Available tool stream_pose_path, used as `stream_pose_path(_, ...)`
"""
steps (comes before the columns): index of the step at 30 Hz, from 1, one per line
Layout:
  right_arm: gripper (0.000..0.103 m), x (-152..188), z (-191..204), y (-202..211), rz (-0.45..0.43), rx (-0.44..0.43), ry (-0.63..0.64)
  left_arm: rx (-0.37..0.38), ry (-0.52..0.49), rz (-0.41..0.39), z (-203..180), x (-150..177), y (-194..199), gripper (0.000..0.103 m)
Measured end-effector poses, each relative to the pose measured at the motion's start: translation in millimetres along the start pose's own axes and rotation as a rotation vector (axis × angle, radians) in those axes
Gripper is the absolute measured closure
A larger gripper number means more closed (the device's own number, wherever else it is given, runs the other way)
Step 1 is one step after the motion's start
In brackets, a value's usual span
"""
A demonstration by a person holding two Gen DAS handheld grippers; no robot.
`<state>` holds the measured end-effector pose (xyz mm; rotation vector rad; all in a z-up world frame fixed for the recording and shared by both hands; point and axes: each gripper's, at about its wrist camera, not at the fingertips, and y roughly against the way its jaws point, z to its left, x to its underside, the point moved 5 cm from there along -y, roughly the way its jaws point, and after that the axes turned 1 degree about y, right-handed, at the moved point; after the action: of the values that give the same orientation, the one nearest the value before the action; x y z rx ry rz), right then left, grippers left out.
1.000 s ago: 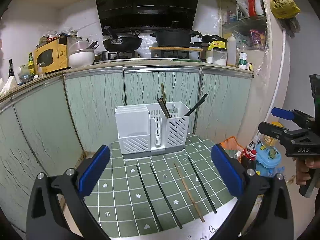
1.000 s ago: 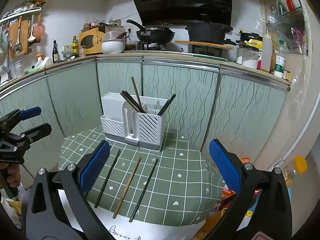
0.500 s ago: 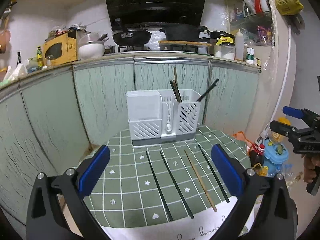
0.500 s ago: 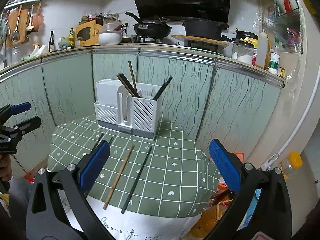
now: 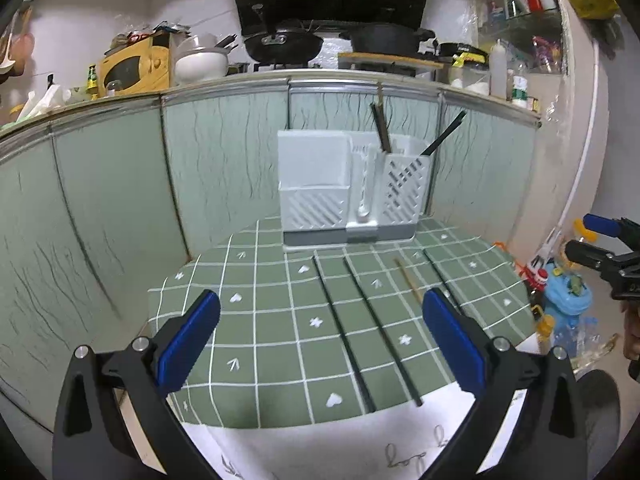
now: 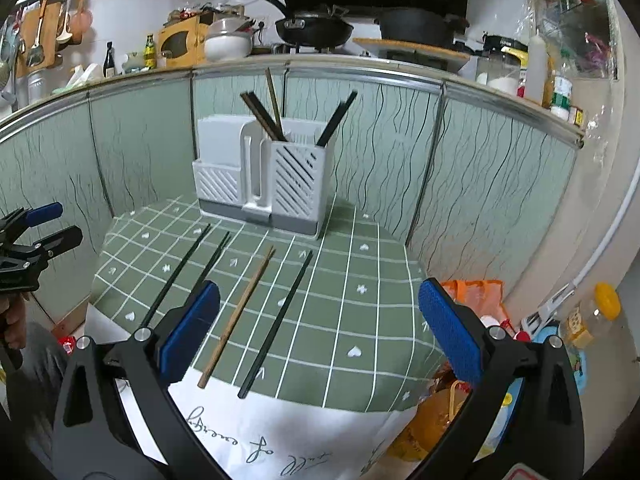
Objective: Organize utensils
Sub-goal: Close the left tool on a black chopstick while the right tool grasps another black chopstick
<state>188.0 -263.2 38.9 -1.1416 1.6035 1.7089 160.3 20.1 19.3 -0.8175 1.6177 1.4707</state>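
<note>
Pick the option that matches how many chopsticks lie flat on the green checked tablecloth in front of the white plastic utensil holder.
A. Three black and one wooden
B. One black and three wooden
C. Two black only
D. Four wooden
A: the right wrist view shows three black chopsticks and one brown wooden chopstick lying side by side on the green checked tablecloth, short of the white plastic utensil holder.

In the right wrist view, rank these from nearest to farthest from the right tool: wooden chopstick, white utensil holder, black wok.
1. Wooden chopstick, on the tablecloth just ahead of the right tool.
2. White utensil holder, at the table's far edge.
3. Black wok, up on the stove behind.
</note>
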Motion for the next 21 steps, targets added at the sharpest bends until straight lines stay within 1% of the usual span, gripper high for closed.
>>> stream_pose_path(3, 0.008, 8.9, 0.2, -6.2, 0.017, -0.011, -0.027, -0.002, -0.002, 0.022, 2.5, 12.1, -6.7, 0.005)
stream_pose_path(17, 0.009, 44.9, 12.0, -32.5, 0.073, -0.015, -0.024, -0.029, -0.031, 0.071, 0.3, 57.2, -29.2, 0.005)
stream_pose_path(21, 0.009, 54.6, 15.8, -39.1, 0.081, -0.008, -0.02, -0.083, -0.078, 0.07, -6.0, 68.7, -34.8, 0.005)
